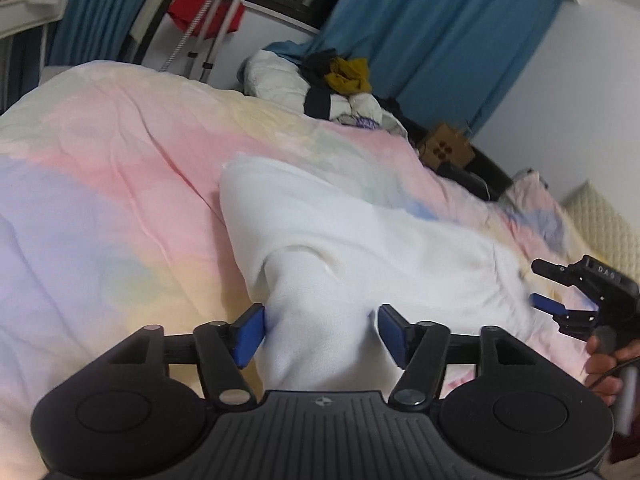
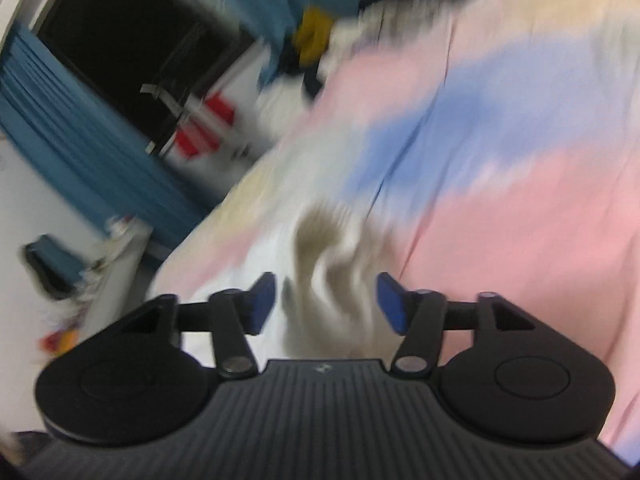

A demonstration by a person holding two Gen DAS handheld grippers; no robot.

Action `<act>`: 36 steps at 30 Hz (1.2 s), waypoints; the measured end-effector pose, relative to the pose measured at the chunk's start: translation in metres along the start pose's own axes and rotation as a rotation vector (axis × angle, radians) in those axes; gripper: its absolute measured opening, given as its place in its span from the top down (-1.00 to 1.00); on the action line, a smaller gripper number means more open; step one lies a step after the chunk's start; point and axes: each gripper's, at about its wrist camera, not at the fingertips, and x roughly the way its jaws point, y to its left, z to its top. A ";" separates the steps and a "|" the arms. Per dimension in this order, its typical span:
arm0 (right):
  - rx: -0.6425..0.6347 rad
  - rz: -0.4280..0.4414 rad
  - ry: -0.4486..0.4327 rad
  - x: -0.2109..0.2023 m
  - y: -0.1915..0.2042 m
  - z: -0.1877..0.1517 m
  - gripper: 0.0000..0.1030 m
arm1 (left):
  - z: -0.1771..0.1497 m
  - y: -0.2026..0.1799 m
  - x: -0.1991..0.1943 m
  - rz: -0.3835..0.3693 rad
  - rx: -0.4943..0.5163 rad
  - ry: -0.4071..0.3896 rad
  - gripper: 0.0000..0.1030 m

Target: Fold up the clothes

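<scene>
Tongs (image 1: 322, 334) open around white garment (image 1: 360, 240).

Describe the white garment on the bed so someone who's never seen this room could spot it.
On the pastel bedcover, look just ahead of the left gripper. The white garment lies spread there, plain white where the cover is pink, blue and yellow.

Domestic bedroom. A bed with a pastel pink, blue and yellow quilted cover (image 1: 120, 152) fills the near ground. Teal pleated curtains (image 1: 440, 28) hang at the far wall beside a dark window (image 2: 132, 40). A heap of mixed loose clothes (image 1: 340, 80) lies at the far bed edge.
</scene>
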 end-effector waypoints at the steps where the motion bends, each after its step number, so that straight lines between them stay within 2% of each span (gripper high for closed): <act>1: -0.019 -0.002 -0.020 0.003 0.001 0.003 -0.47 | 0.003 0.002 -0.002 -0.002 -0.012 -0.009 -0.35; 2: -0.016 0.022 -0.007 0.010 0.001 0.006 -0.54 | 0.006 0.002 -0.002 -0.002 -0.021 -0.020 -0.40; 6: -0.050 0.097 0.089 0.050 0.004 0.016 -0.53 | 0.014 0.001 0.001 0.025 -0.019 -0.062 -0.51; 10: -0.154 0.042 0.123 0.085 0.016 0.016 -0.52 | 0.017 -0.002 0.015 0.078 0.002 -0.060 -0.52; 11: -0.176 0.026 0.130 0.094 0.018 0.016 -0.43 | 0.017 -0.002 0.019 0.085 0.003 -0.054 -0.52; 13: -0.225 0.000 0.140 0.108 0.024 0.016 -0.12 | 0.018 0.001 0.024 0.087 -0.010 -0.042 -0.52; 14: -0.252 0.002 0.133 0.107 0.028 0.018 0.20 | 0.019 0.003 0.026 0.088 -0.017 -0.036 -0.52; 17: -0.277 0.072 0.065 0.100 0.045 0.033 0.40 | 0.019 0.003 0.028 0.054 -0.009 -0.037 -0.51; 21: -0.333 0.153 -0.075 0.095 0.064 0.054 0.41 | 0.017 -0.002 0.030 0.014 0.008 -0.041 -0.51; 22: -0.323 0.148 -0.074 0.101 0.062 0.058 0.41 | 0.017 -0.002 0.031 0.005 0.007 -0.042 -0.51; 24: -0.303 0.111 -0.034 0.121 0.049 0.059 0.37 | 0.017 -0.002 0.036 0.004 0.004 -0.029 -0.51; 28: -0.247 0.028 0.111 0.159 0.012 0.044 0.22 | 0.017 0.002 0.050 0.026 -0.016 0.005 -0.51; 32: -0.145 0.102 0.121 0.134 0.005 0.056 0.08 | 0.016 0.007 0.059 0.036 -0.024 0.028 -0.52; 34: -0.108 0.115 0.097 0.106 -0.002 0.056 -0.16 | 0.016 0.010 0.062 0.036 -0.032 0.035 -0.52; 35: -0.094 0.113 0.087 0.092 -0.005 0.054 -0.46 | 0.017 0.011 0.063 0.034 -0.037 0.037 -0.52; 36: -0.088 0.098 0.080 0.079 -0.006 0.049 -0.60 | 0.017 0.012 0.063 0.032 -0.042 0.039 -0.52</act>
